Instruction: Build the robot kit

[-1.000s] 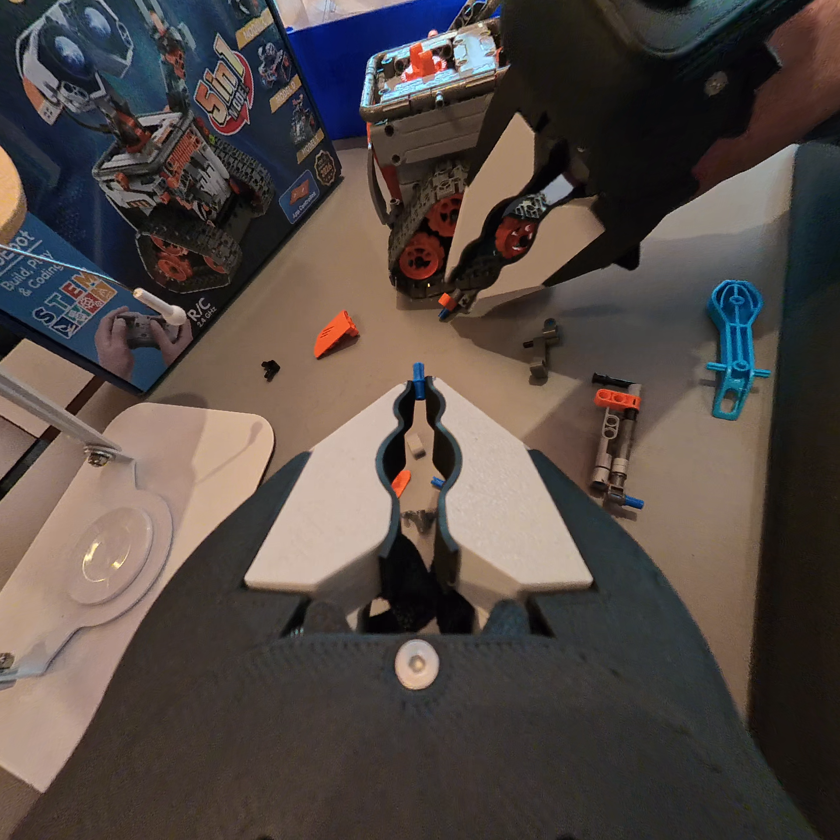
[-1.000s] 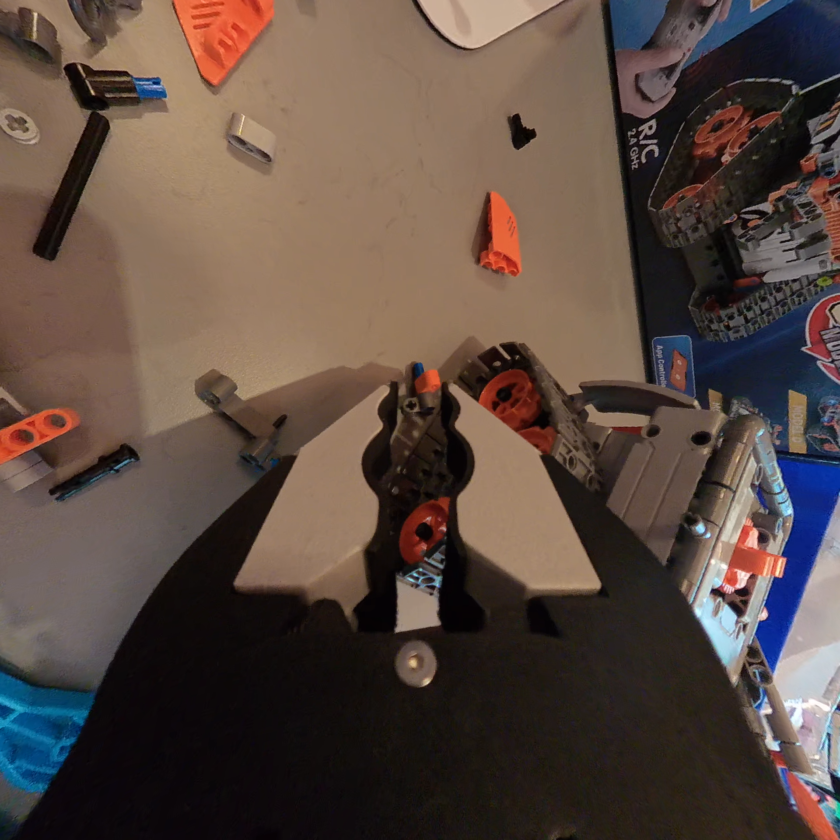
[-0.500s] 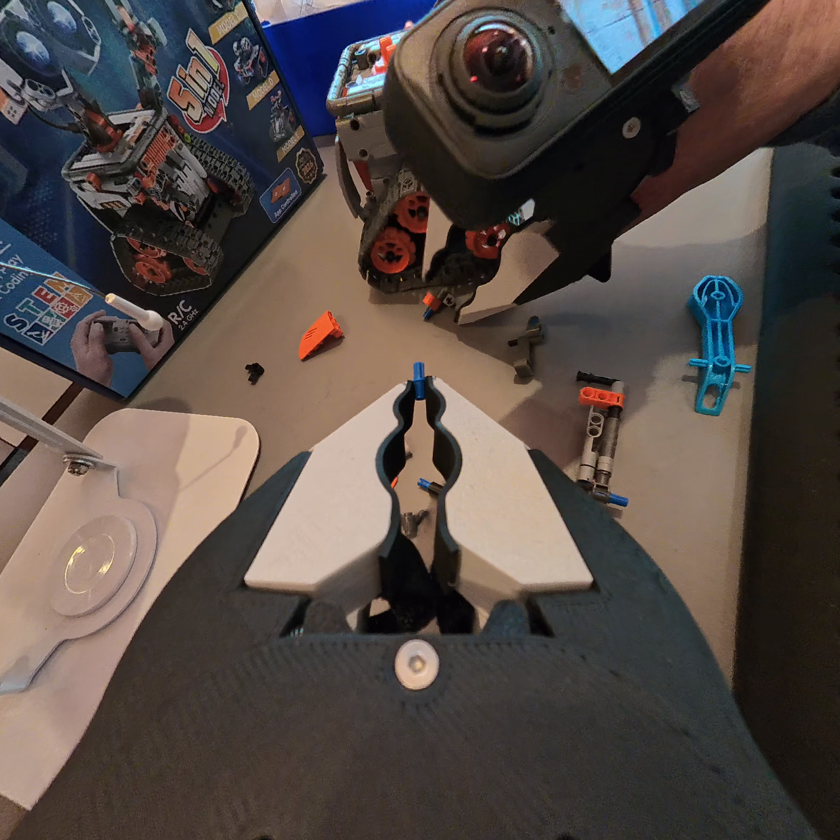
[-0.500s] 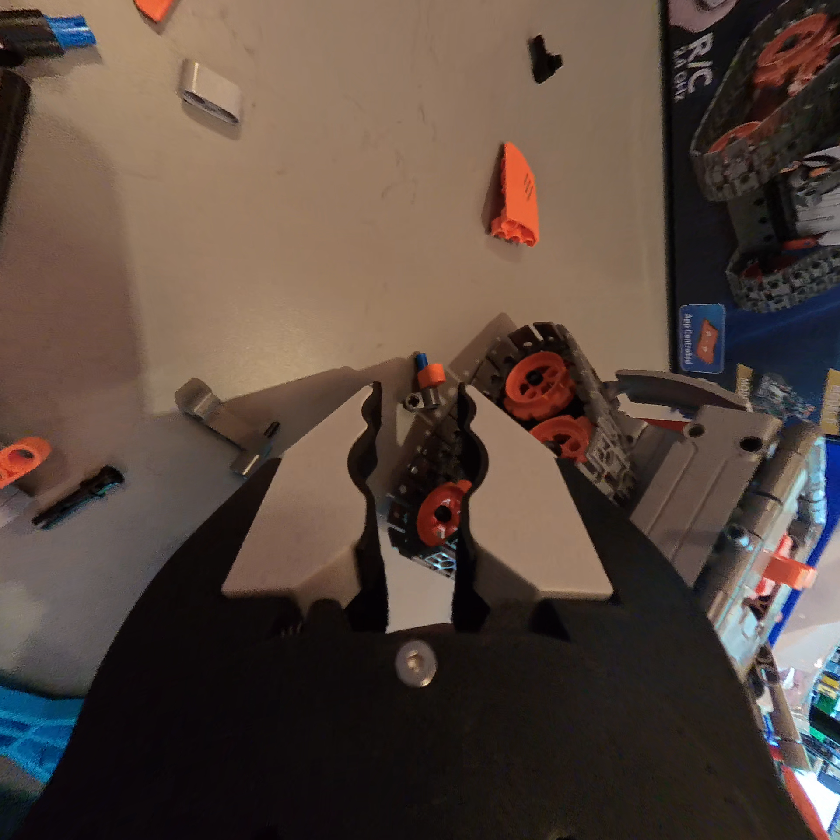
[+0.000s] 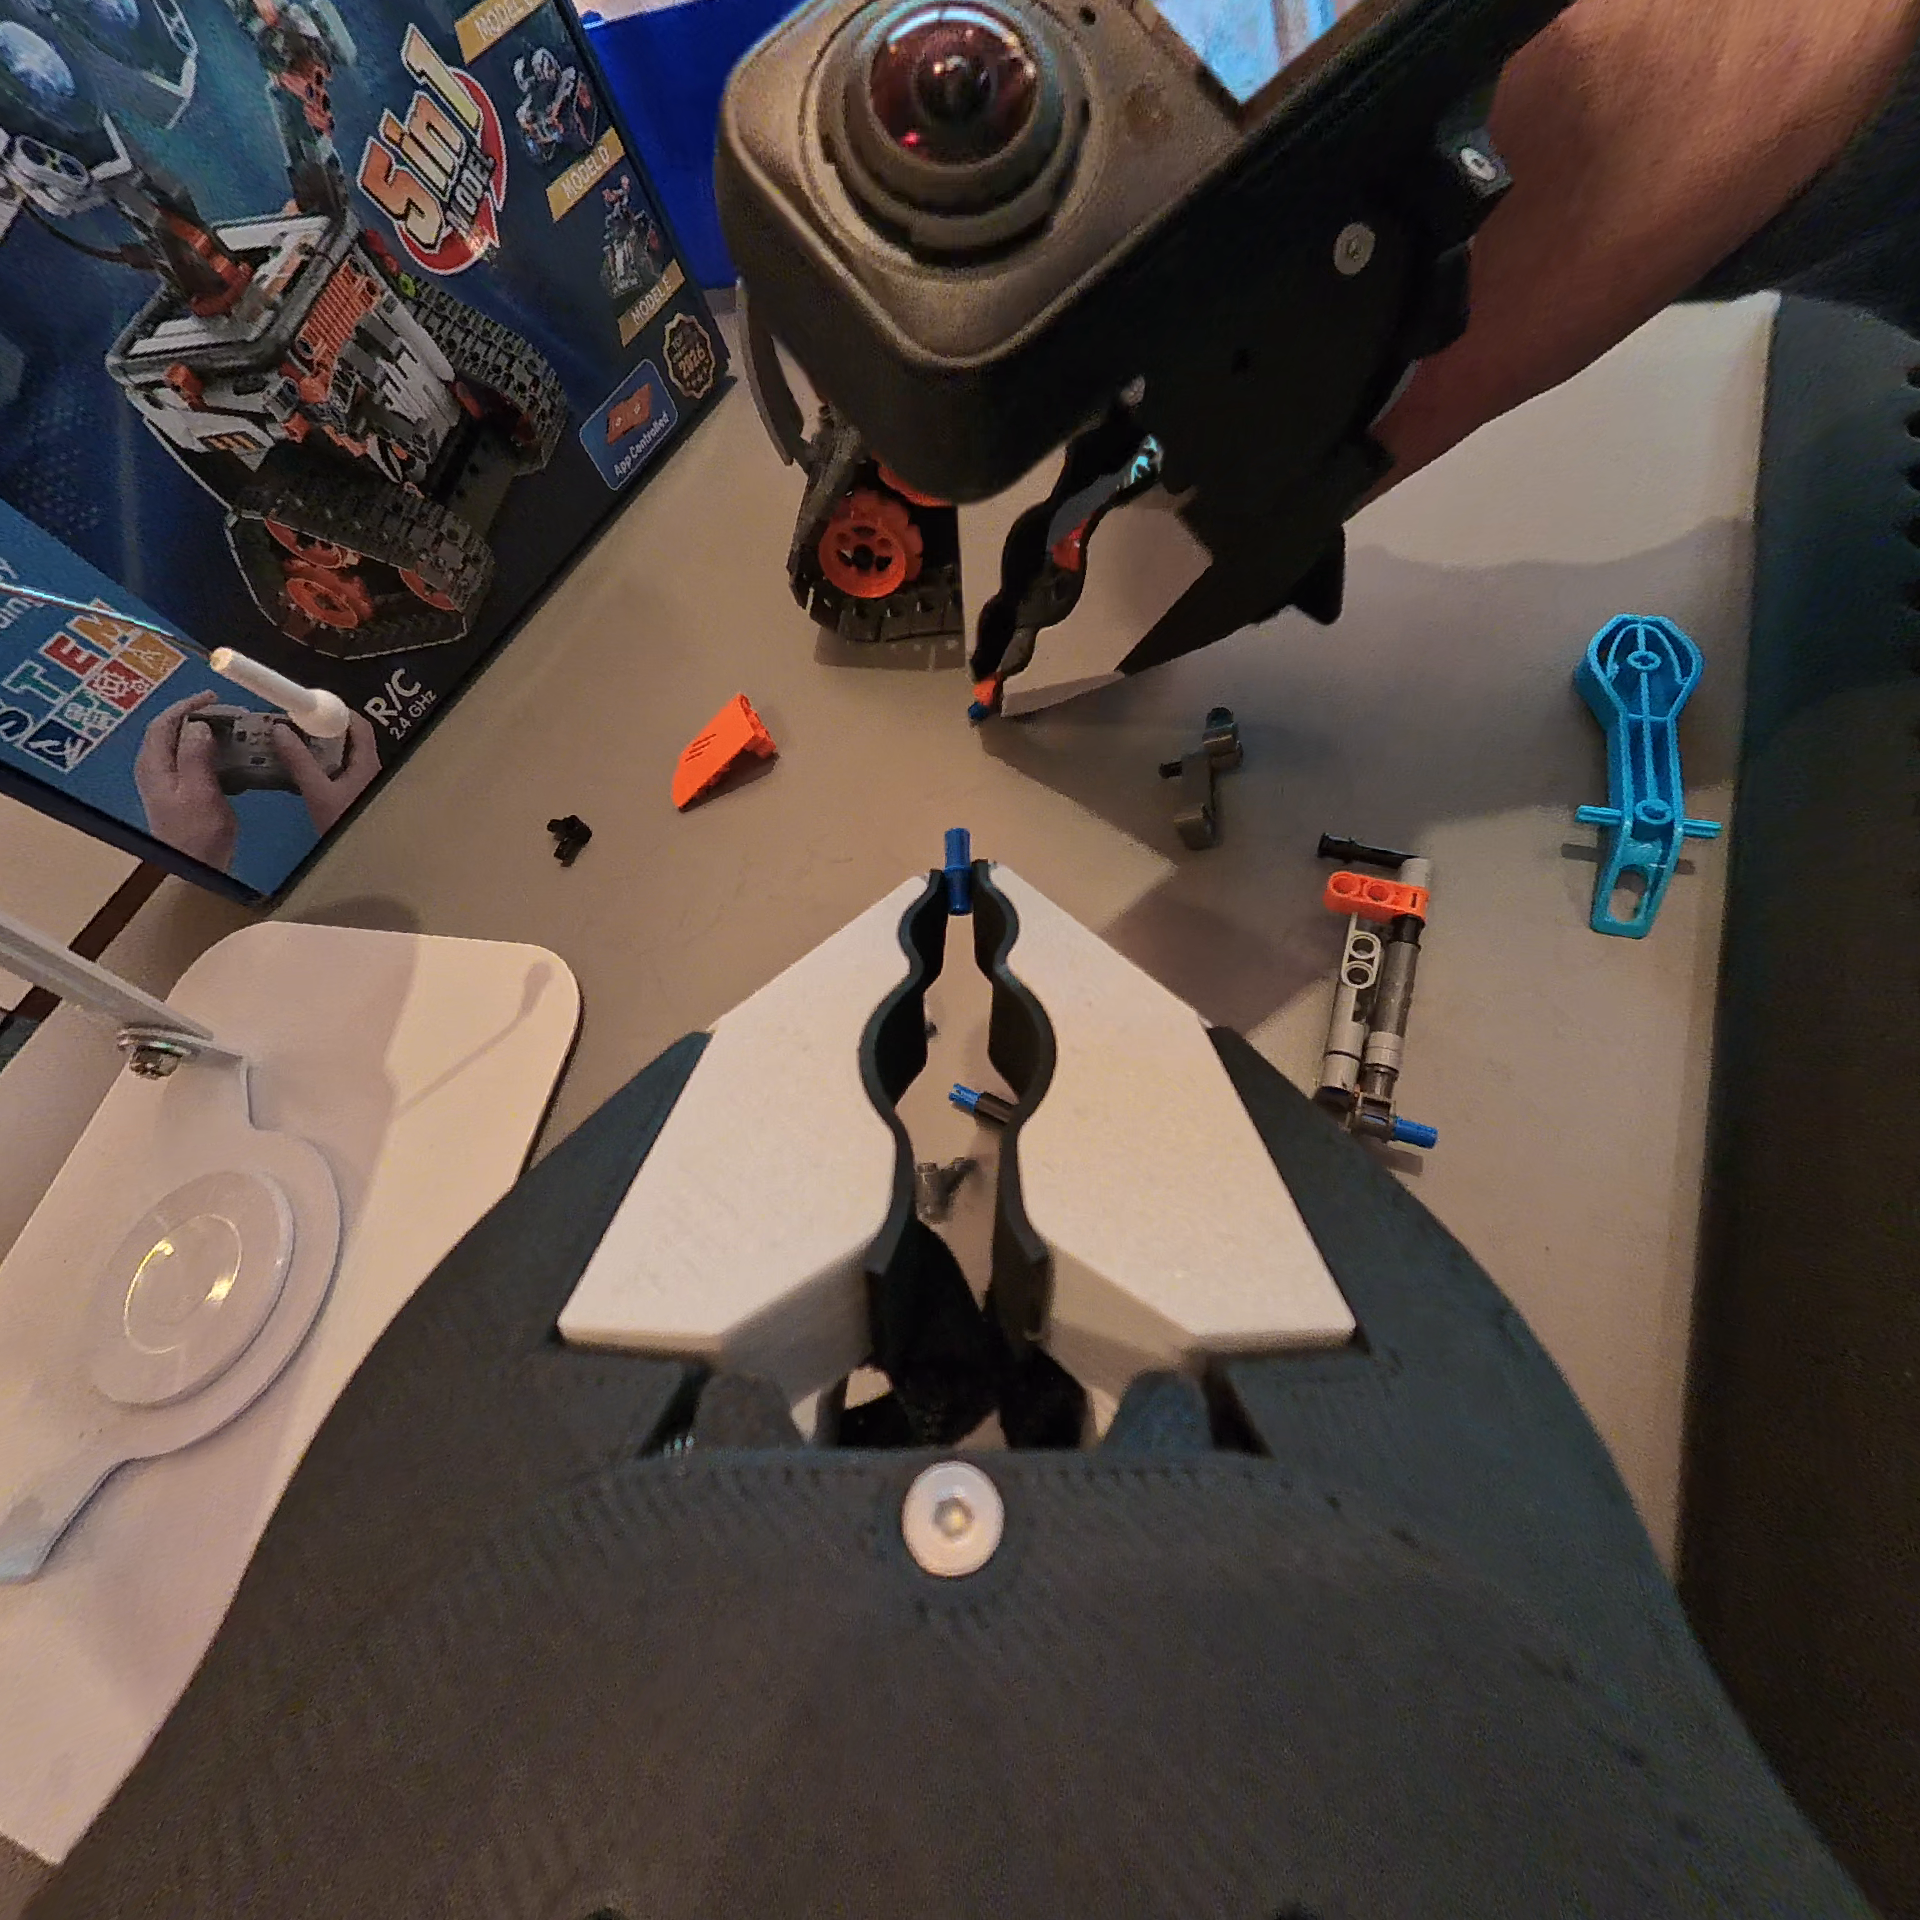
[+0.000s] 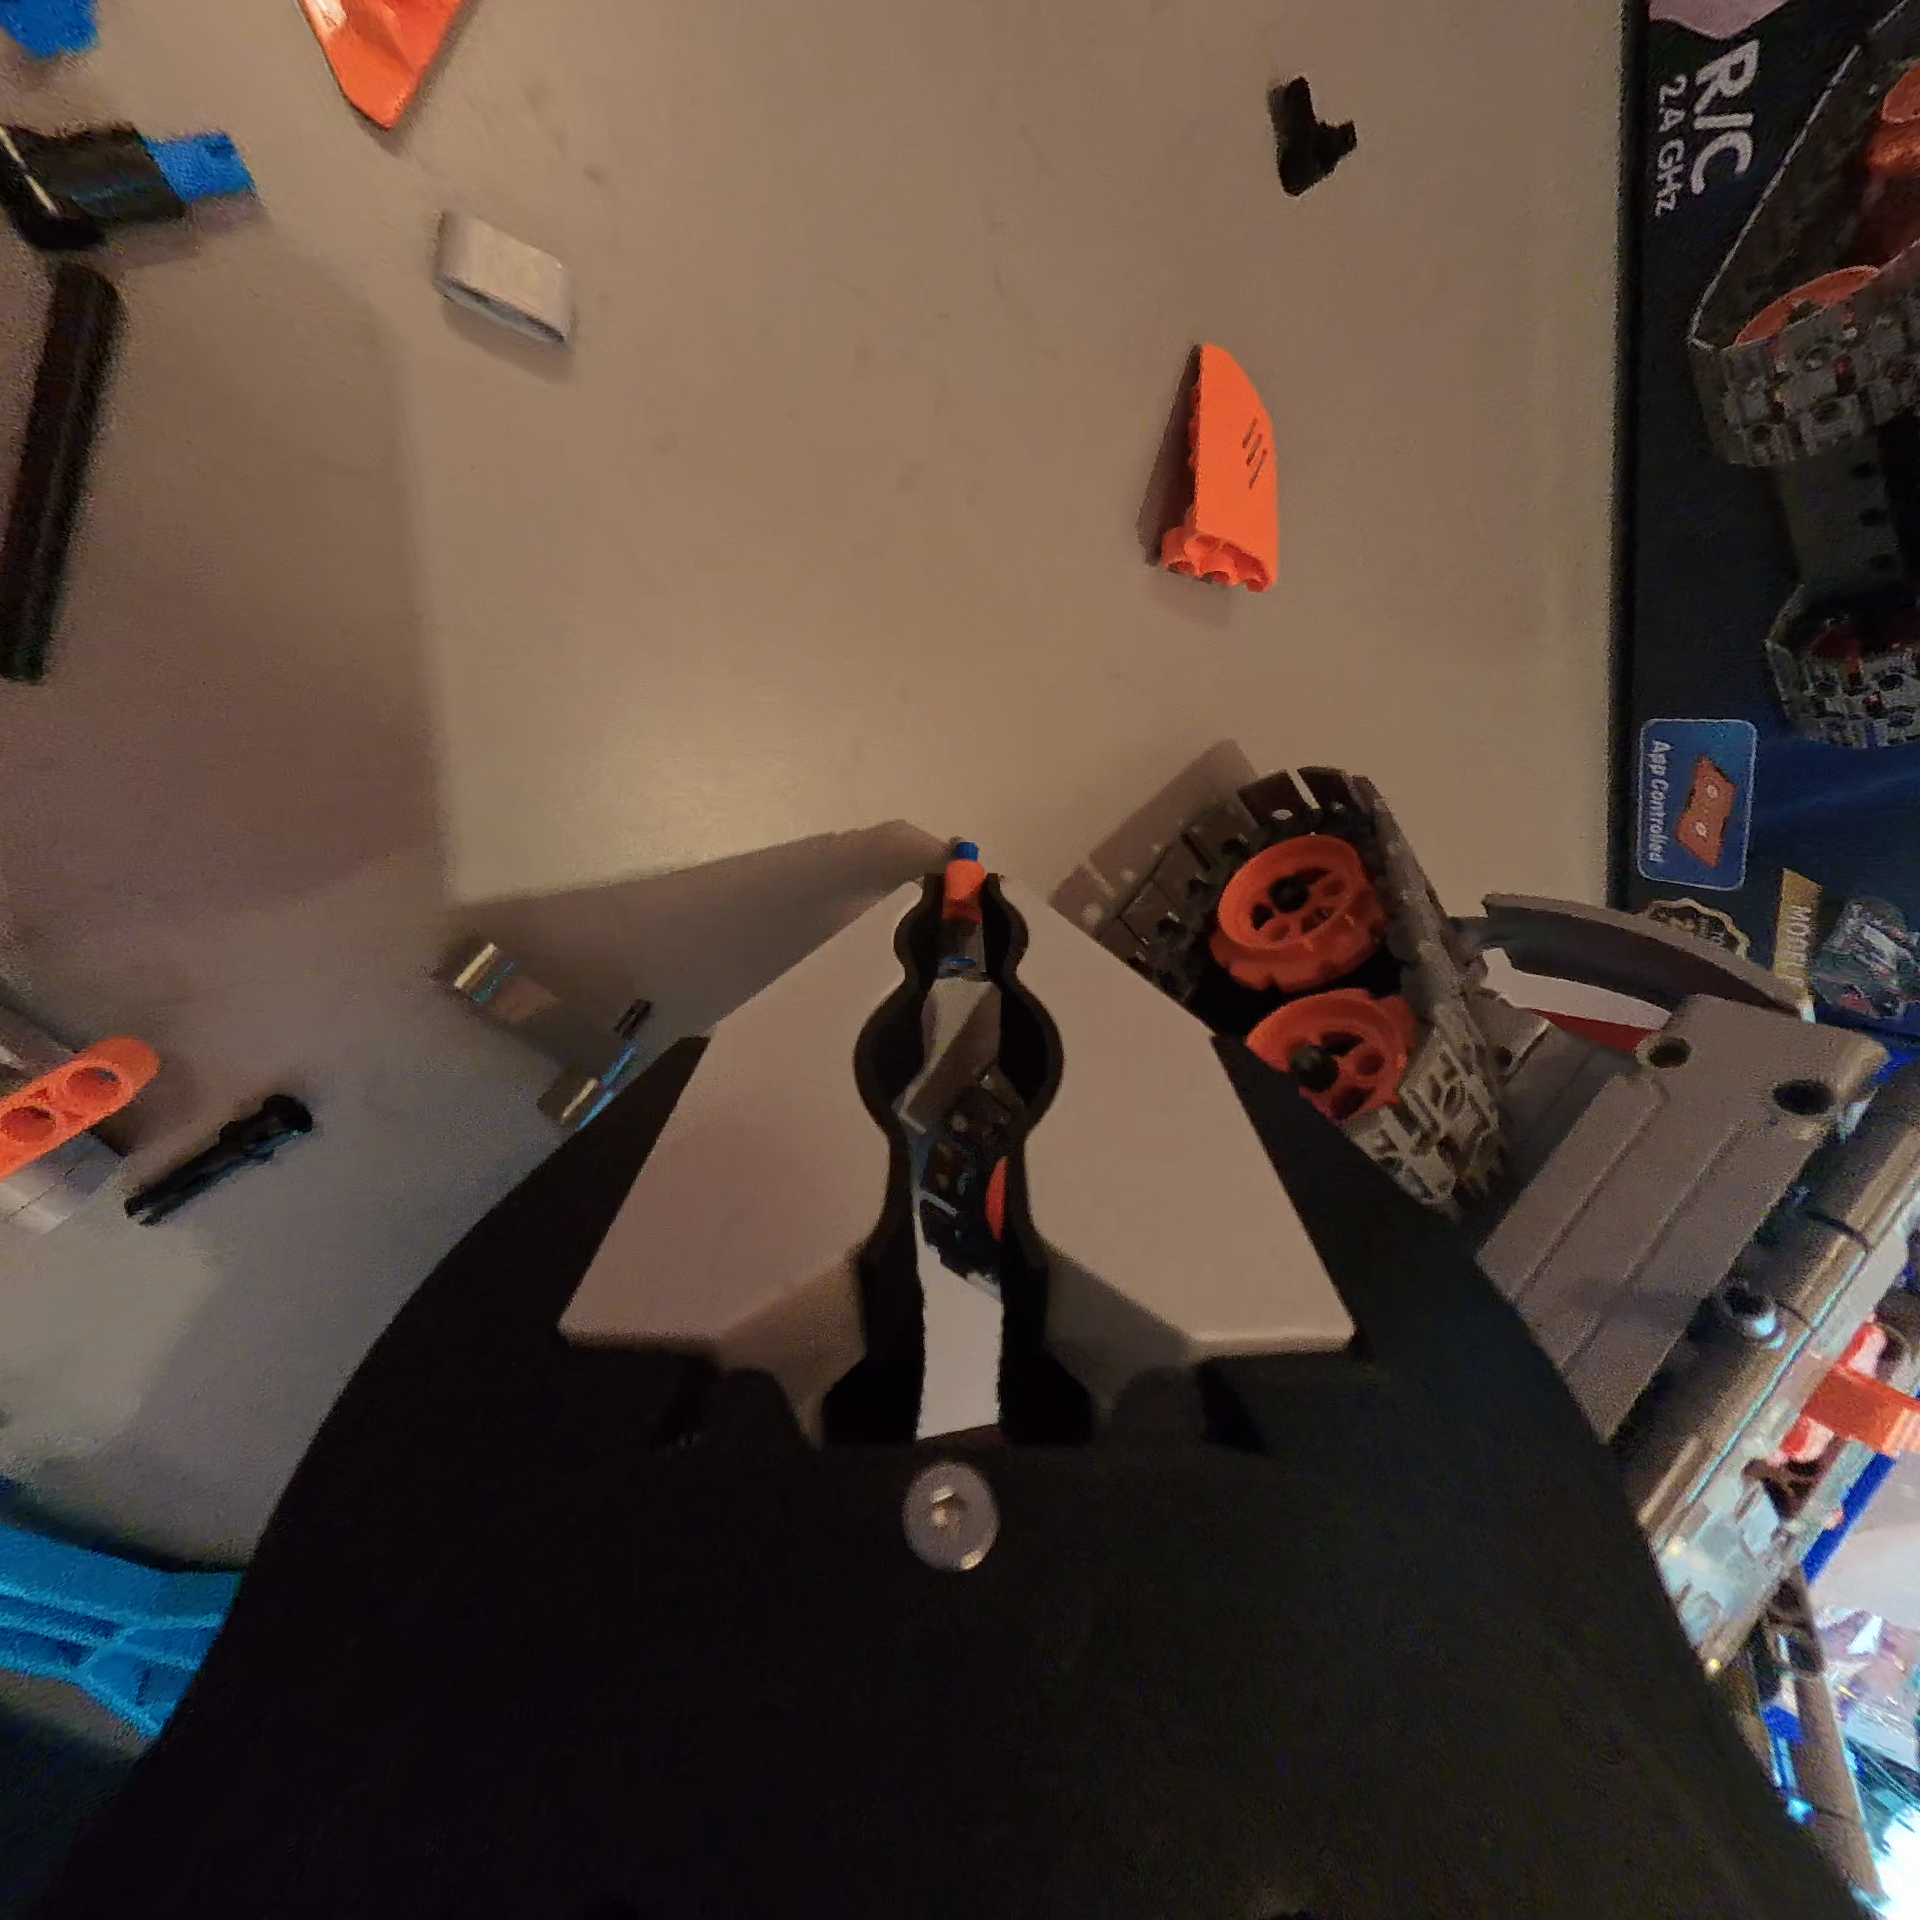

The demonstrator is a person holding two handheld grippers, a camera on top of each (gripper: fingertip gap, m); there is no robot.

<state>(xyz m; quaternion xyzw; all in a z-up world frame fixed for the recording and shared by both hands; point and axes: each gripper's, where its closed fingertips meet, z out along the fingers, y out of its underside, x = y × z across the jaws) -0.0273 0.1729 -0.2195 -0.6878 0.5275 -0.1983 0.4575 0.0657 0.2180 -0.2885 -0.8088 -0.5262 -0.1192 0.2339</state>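
While my left tongs [image 5: 957,883] pinch a small blue pin [image 5: 956,854] at their tips in mid-frame, bare table [image 5: 831,831] lies ahead of them up to the orange wedge [image 5: 722,750]. My right tongs [image 6: 964,899] are nearly closed on an orange-and-blue peg [image 6: 962,878] that sticks out from the tracked toy vehicle [image 6: 1351,997], whose tread lies just right of the fingers. Open tabletop fills the upper middle of that view. A printed blue toy box [image 5: 260,416] borders the upper left of the left view, a blue plastic tool [image 5: 1636,769] sits near the right edge.
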